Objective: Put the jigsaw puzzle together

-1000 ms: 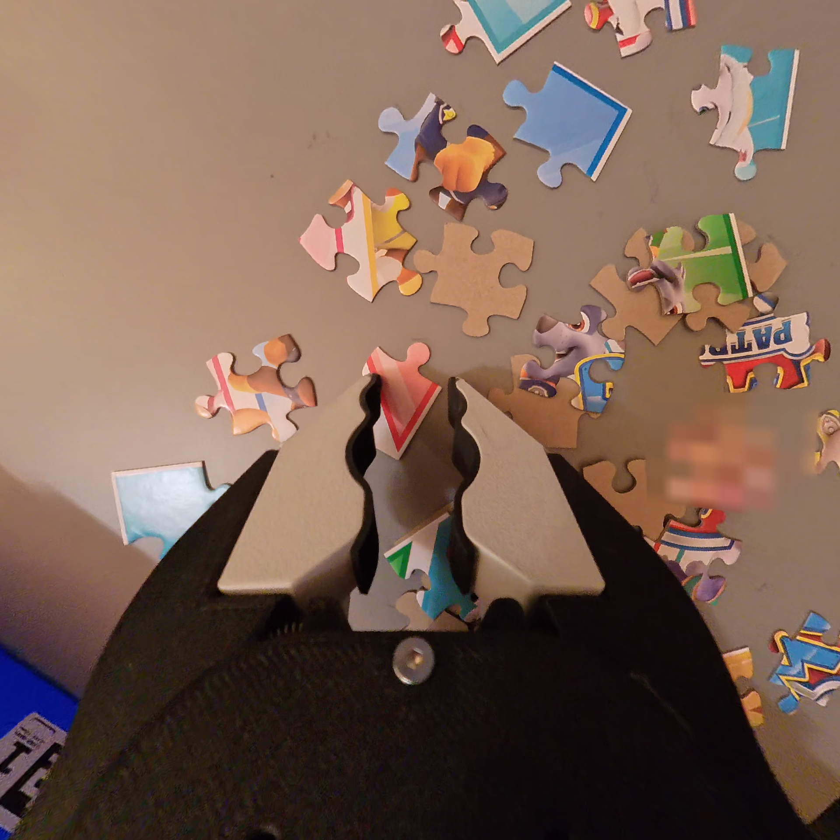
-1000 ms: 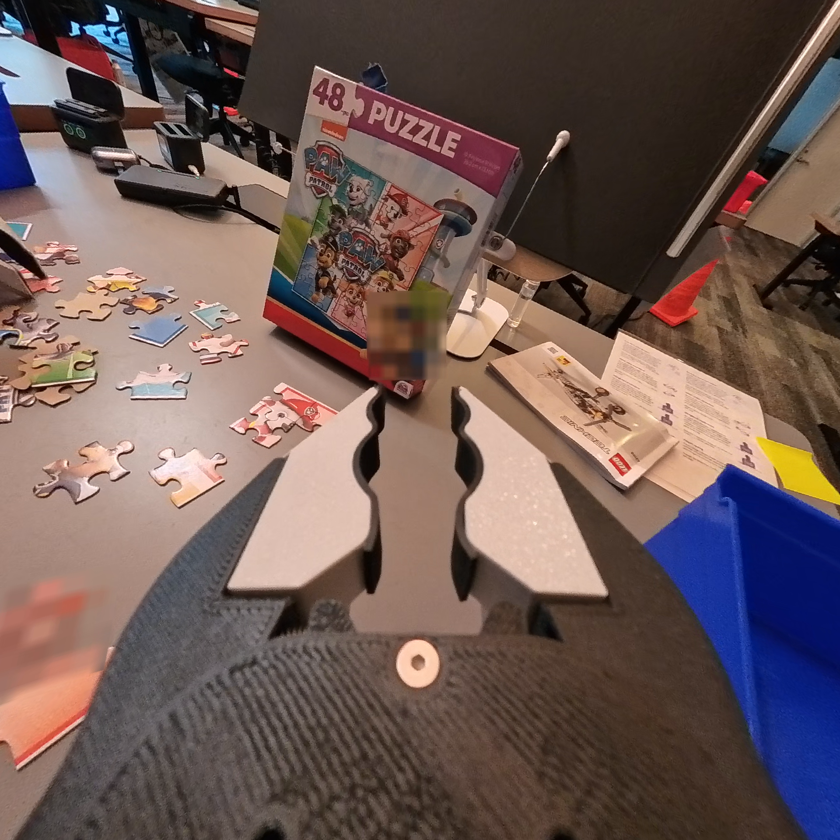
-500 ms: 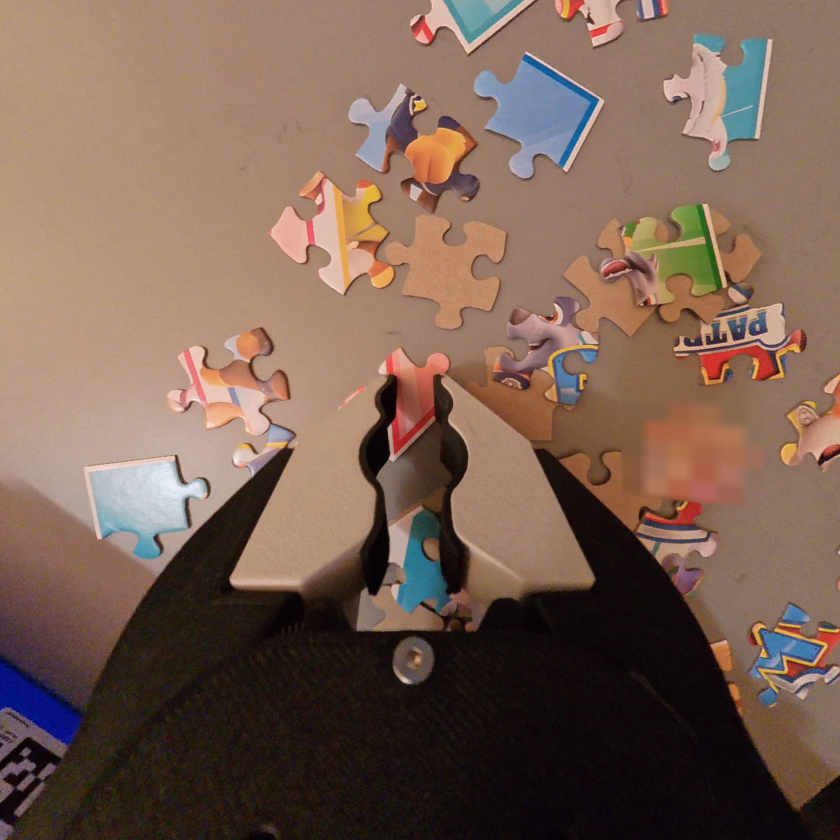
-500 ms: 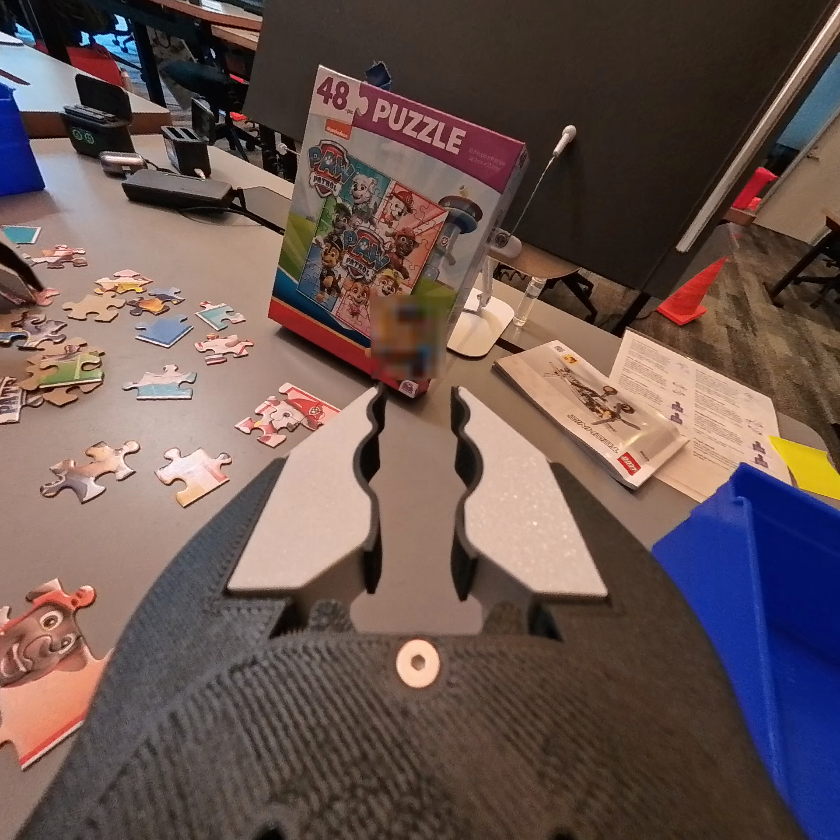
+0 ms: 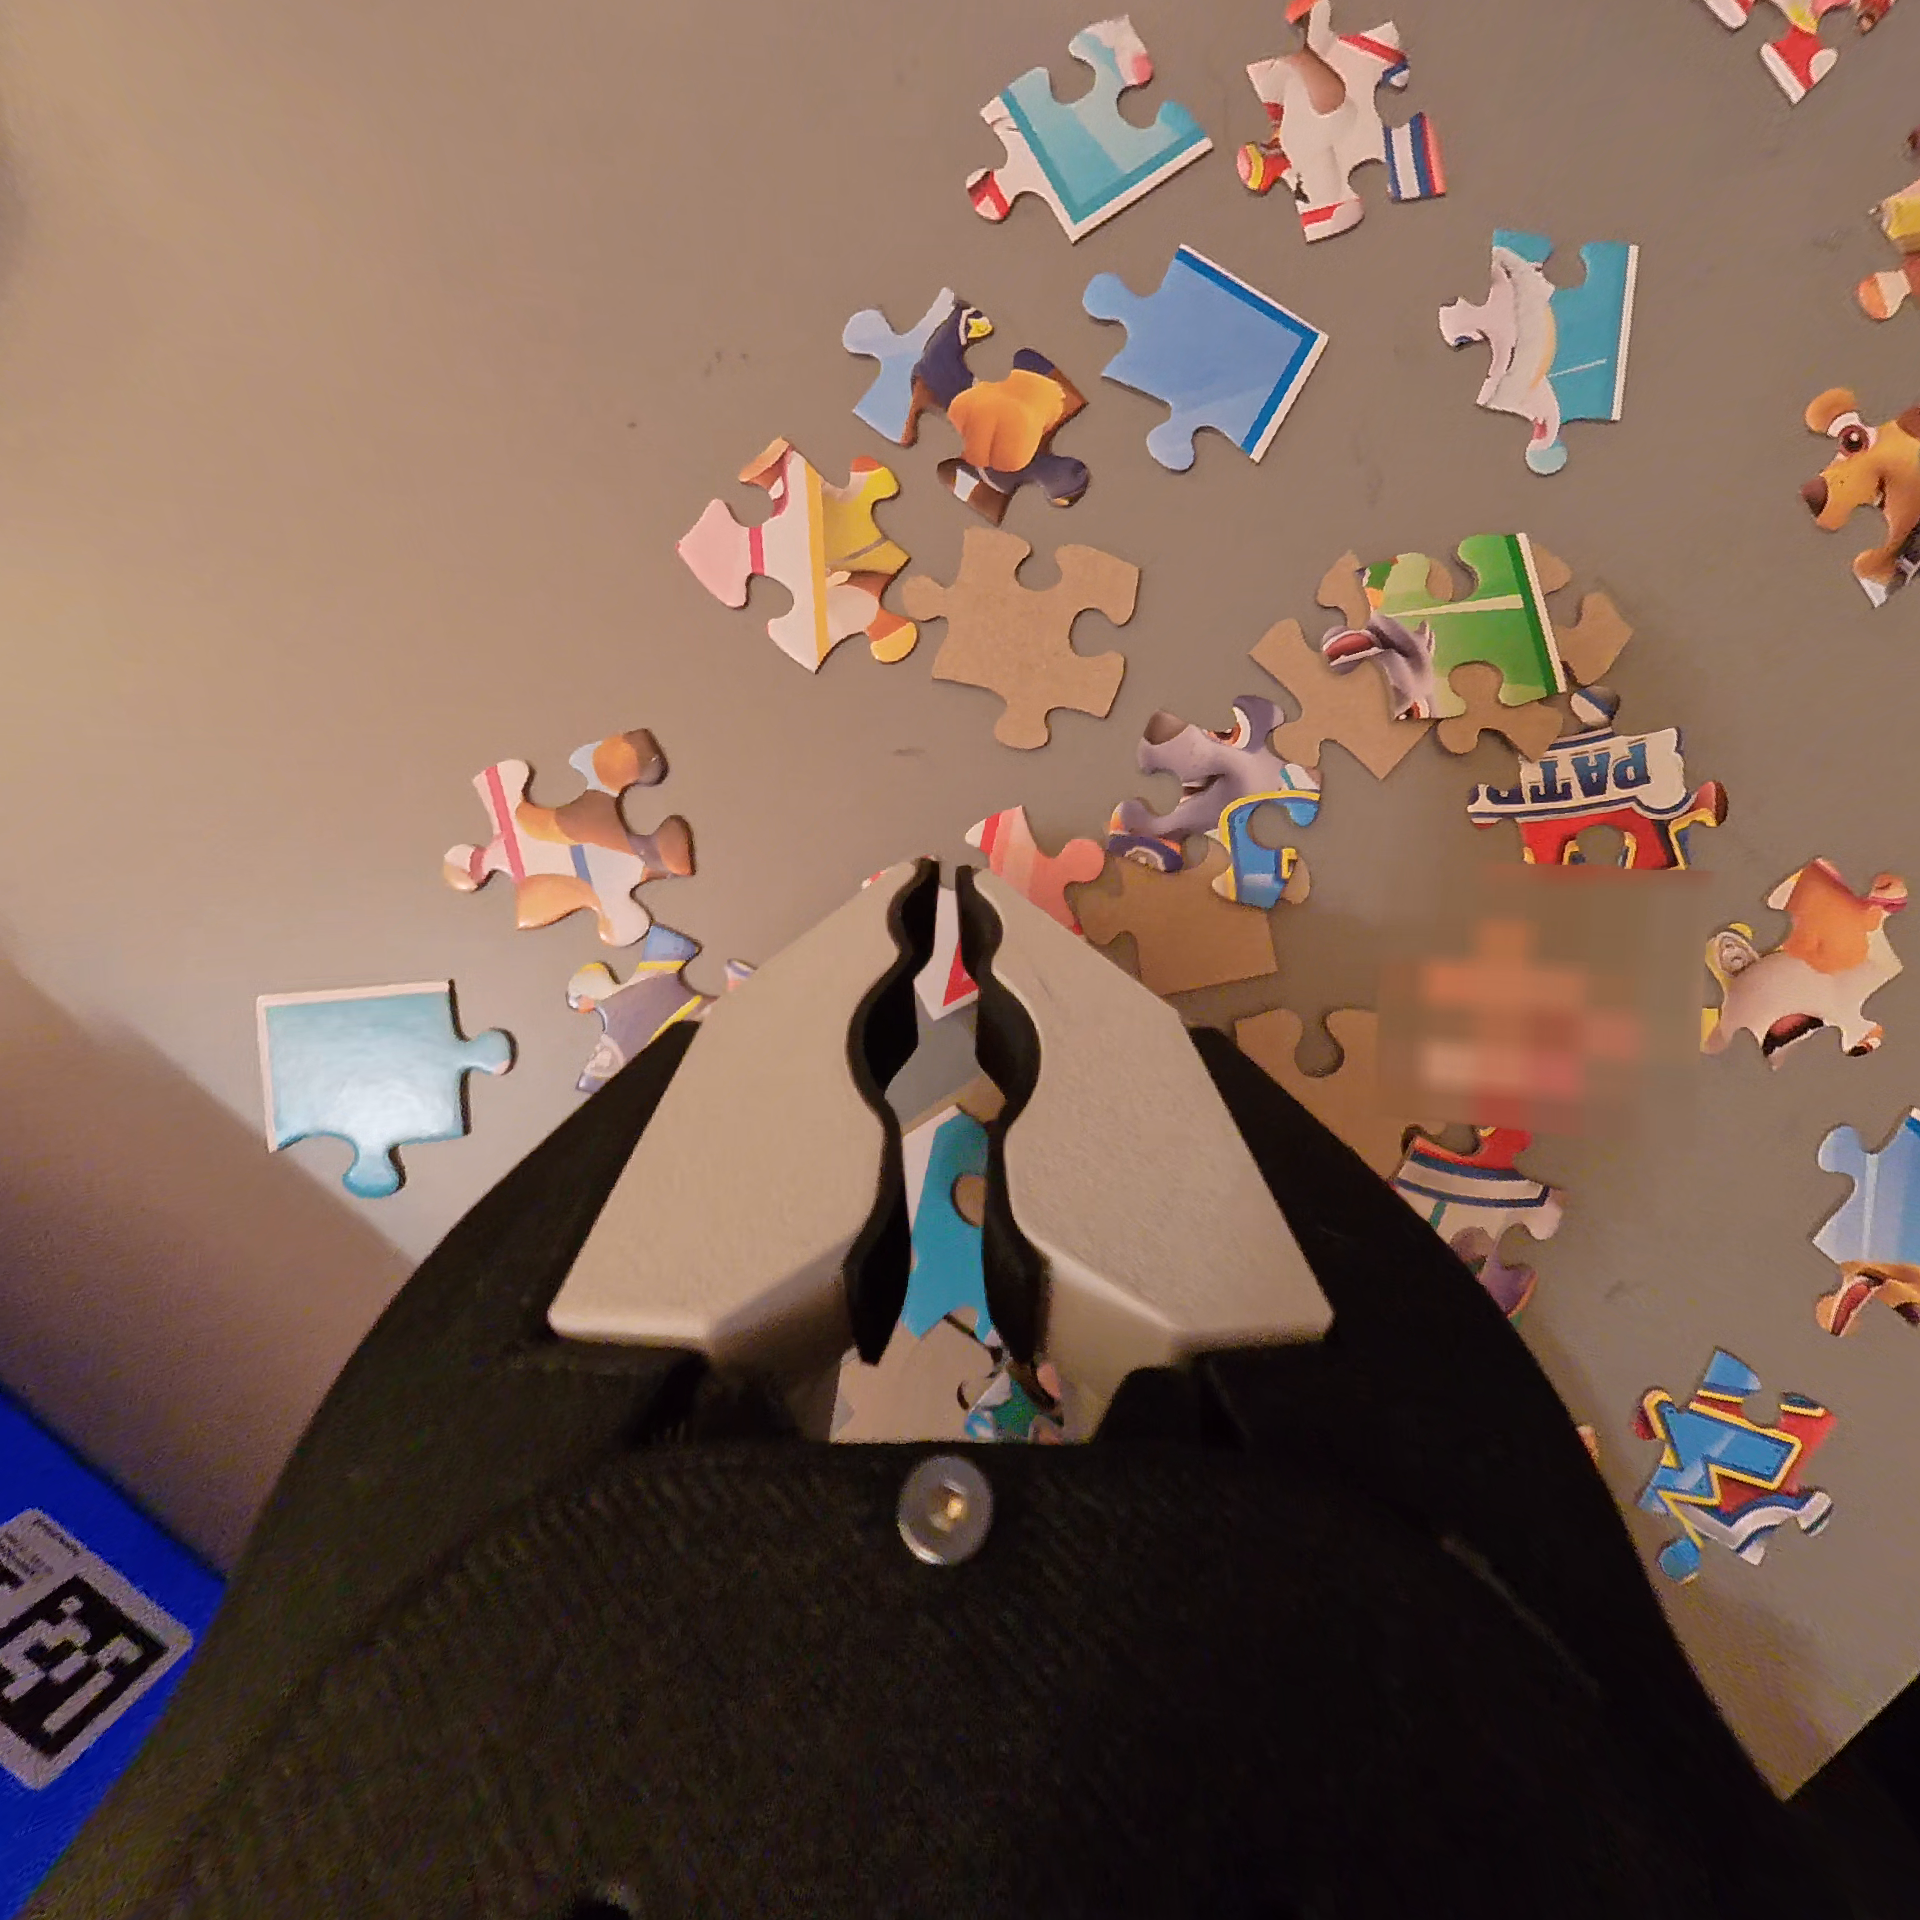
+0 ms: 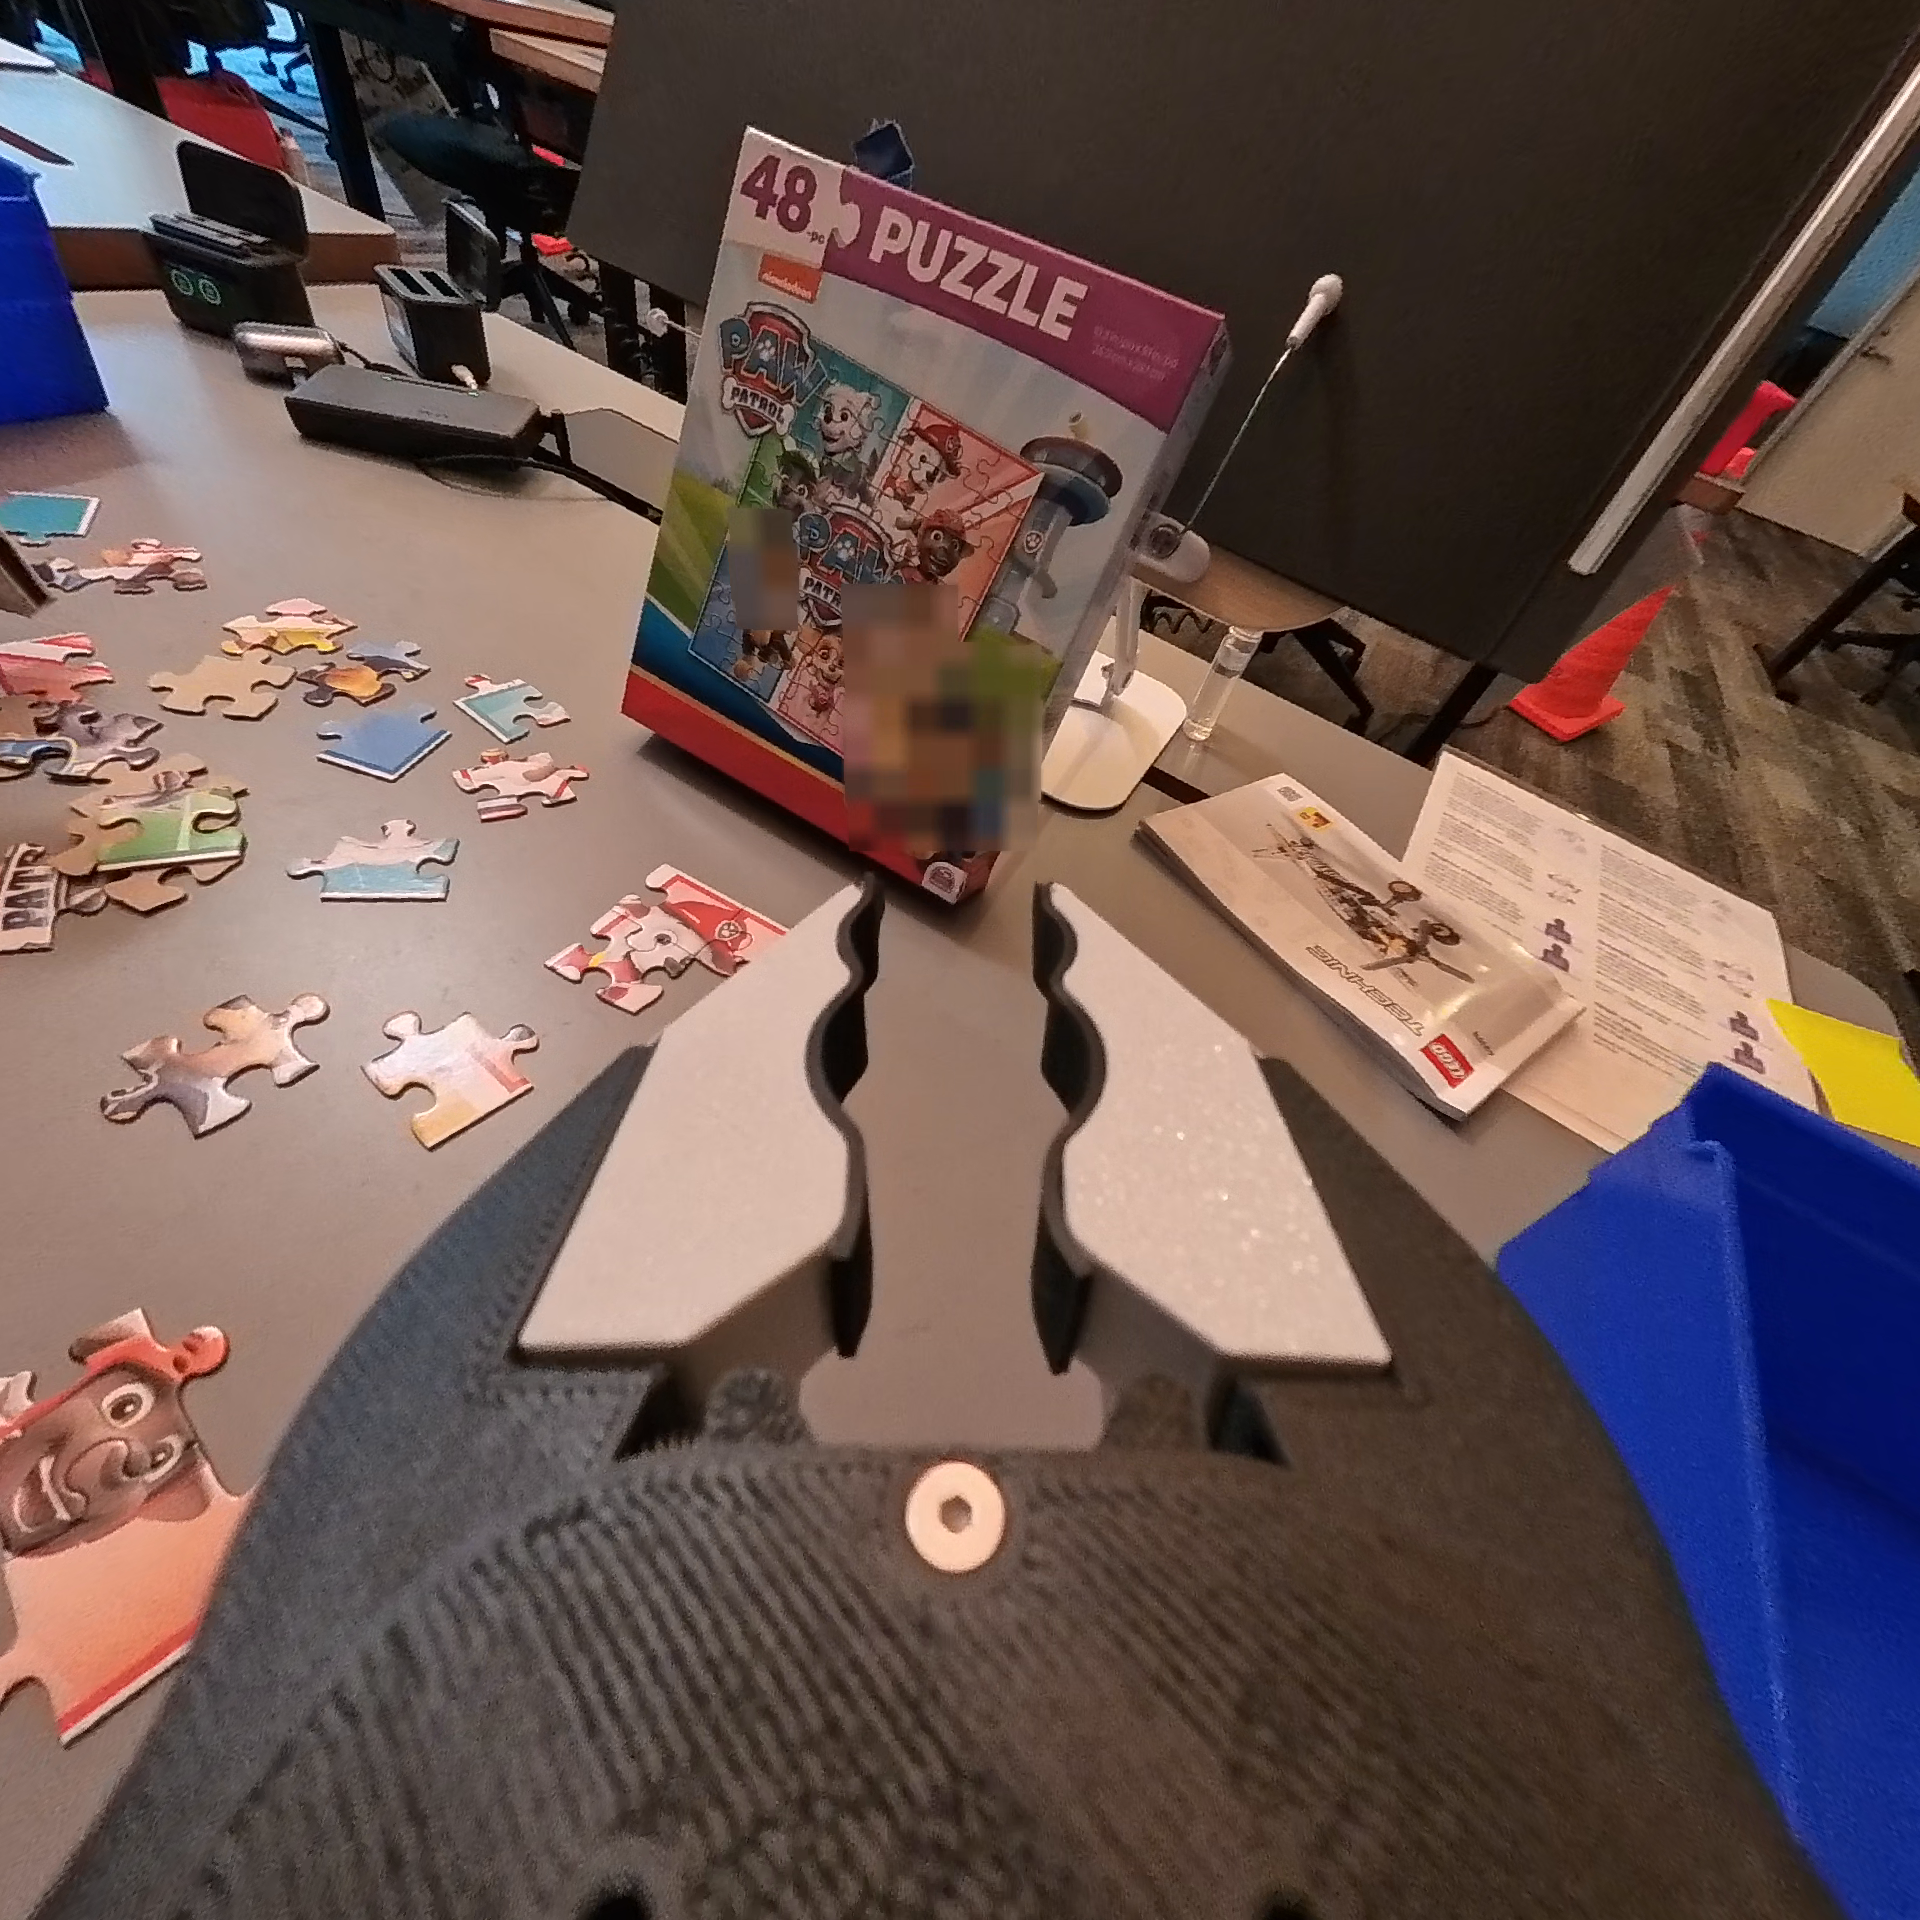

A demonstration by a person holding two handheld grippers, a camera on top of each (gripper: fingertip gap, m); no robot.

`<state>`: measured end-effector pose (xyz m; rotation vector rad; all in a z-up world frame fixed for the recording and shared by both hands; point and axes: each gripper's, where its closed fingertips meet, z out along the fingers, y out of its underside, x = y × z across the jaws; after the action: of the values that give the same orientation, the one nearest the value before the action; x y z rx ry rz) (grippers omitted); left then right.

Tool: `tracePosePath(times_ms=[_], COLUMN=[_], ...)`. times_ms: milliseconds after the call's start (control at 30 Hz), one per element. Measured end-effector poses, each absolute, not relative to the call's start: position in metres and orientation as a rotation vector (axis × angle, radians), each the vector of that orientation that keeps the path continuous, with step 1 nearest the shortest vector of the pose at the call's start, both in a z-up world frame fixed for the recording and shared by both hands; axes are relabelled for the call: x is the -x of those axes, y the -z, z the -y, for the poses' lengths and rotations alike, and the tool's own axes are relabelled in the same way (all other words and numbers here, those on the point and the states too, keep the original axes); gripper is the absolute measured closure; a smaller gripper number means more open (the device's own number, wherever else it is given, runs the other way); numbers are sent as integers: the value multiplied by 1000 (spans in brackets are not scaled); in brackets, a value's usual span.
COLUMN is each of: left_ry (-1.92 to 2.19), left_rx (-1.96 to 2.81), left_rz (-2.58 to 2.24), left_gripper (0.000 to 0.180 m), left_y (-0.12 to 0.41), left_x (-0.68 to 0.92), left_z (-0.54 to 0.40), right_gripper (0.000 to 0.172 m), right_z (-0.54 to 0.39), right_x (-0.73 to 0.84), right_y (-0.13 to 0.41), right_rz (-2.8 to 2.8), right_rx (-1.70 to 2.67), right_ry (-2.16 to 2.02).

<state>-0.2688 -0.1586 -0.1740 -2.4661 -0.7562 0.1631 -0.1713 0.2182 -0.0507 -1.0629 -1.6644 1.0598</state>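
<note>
Closest to the left wrist camera, the left gripper point(image 5: 945, 878) points steeply down at the grey tabletop point(image 5: 416, 416), and its two black-lined grey fingers point(image 5: 790, 1091) have come together on a pink, red and white cardboard puzzle piece point(image 5: 1023, 852); only a thin sliver of that piece shows between the tips, and its knobbed end pokes out to the right over a plain brown face-down piece point(image 5: 1184, 925). The pinch looks to be on the piece's edge, which would suit thin flat card lying on a hard surface. A teal piece point(image 5: 940, 1216) lies on the table beneath the fingers, seen through the gap nearer the gripper body and not gripped. To the left lies a pale blue piece with white borders point(image 5: 353, 1070), and beyond the tips more pieces are scattered loosely, some picture side up and some showing brown backing, such as a brown one point(image 5: 1023, 634) farther on. The right gripper point(image 6: 956, 904) hangs over bare table with its jaws parted and nothing between them, probably idle. Just past it stands a colourful upright puzzle box point(image 6: 925, 520), likely propped up as a reference picture. A printed instruction booklet point(image 6: 1351, 966) and a blue plastic bin point(image 6: 1766, 1403) sit to the right, and dark partition panels point(image 6: 1351, 208) close off the office behind.
</note>
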Motion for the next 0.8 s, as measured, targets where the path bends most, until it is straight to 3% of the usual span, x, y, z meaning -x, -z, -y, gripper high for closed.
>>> tracePosePath(times_ms=[333, 567, 800], left_ry=[-101, -270, -68], left_rx=[2440, 2655, 2704], left_rz=[691, 391, 353], left_gripper=[140, 138, 136], left_y=[170, 186, 194], left_x=[259, 265, 256], left_z=[165, 167, 160], right_gripper=[144, 144, 144], right_z=[-216, -215, -218], right_x=[171, 170, 169], right_y=[52, 52, 51], right_rz=[1671, 1676, 1671], right_rx=[1062, 1053, 1057], right_ry=[-1069, -1050, -1044])
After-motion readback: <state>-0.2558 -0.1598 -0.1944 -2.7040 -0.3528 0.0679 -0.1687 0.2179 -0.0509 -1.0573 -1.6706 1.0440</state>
